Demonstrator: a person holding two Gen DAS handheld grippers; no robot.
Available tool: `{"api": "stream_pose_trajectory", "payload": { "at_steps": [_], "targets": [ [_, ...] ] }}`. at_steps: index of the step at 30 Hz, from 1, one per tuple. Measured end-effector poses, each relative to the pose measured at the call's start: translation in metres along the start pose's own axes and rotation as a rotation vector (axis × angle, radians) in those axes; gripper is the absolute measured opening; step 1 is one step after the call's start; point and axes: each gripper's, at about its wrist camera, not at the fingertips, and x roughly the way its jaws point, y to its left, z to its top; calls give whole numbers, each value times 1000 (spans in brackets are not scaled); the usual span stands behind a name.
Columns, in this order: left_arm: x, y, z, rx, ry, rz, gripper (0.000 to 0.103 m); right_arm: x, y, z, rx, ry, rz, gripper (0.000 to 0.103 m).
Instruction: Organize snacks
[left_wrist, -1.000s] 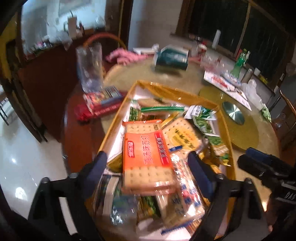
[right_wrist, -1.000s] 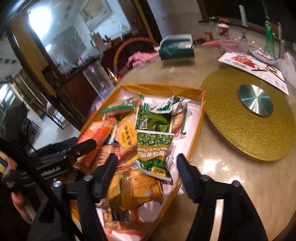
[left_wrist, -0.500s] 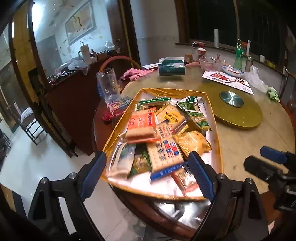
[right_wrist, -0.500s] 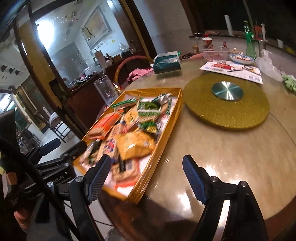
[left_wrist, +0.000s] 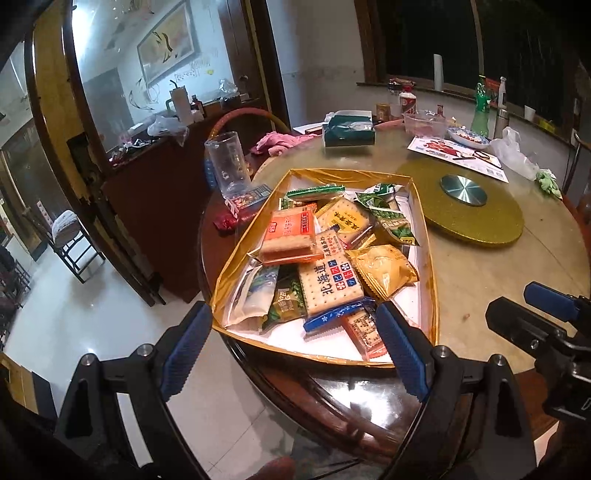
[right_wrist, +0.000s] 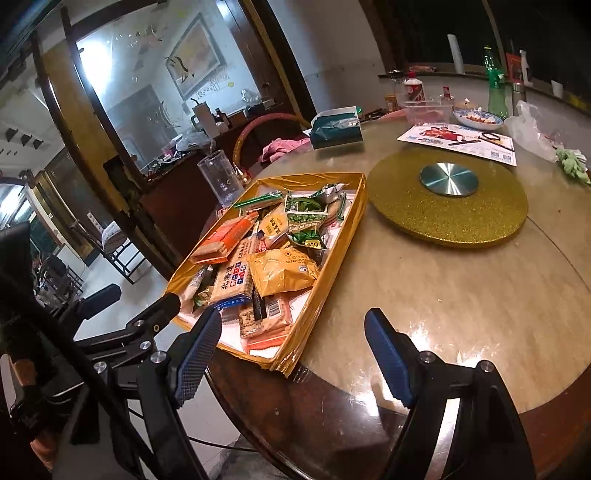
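A gold tray (left_wrist: 430, 280) (right_wrist: 325, 288) sits near the round table's front edge, heaped with snack packets. On top lie an orange cracker pack (left_wrist: 290, 236) (right_wrist: 225, 236), a yellow bag (left_wrist: 384, 269) (right_wrist: 282, 273), a green pea packet (left_wrist: 397, 229) (right_wrist: 306, 218) and a cracker pack with blue squares (left_wrist: 330, 286) (right_wrist: 232, 280). My left gripper (left_wrist: 293, 350) hangs open off the table's near edge, short of the tray, holding nothing. My right gripper (right_wrist: 293, 354) is open too, level with the tray's near right corner, and shows at the right edge of the left wrist view (left_wrist: 546, 321).
A gold turntable (left_wrist: 476, 218) (right_wrist: 447, 206) lies right of the tray. A clear glass (left_wrist: 227, 166) (right_wrist: 219, 177) stands to its left, beside a small red packet (left_wrist: 245, 201). A teal tissue box (left_wrist: 349, 131), a leaflet (right_wrist: 458, 142), bowls and bottles crowd the far side.
Both grippers have drawn back and up from just over the snacks to beyond the table's near edge. They stay open. The snacks have not moved.
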Motion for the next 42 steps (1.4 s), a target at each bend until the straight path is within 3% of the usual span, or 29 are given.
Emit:
{"api": "stream_pose_trajectory", "payload": {
  "at_steps": [19, 42],
  "targets": [
    [32, 11, -1, 3, 41, 11, 90, 27, 12, 3, -33, 45, -30, 80],
    [62, 15, -2, 78, 112, -49, 90, 56, 18, 7, -14, 72, -81, 80]
  ]
}}
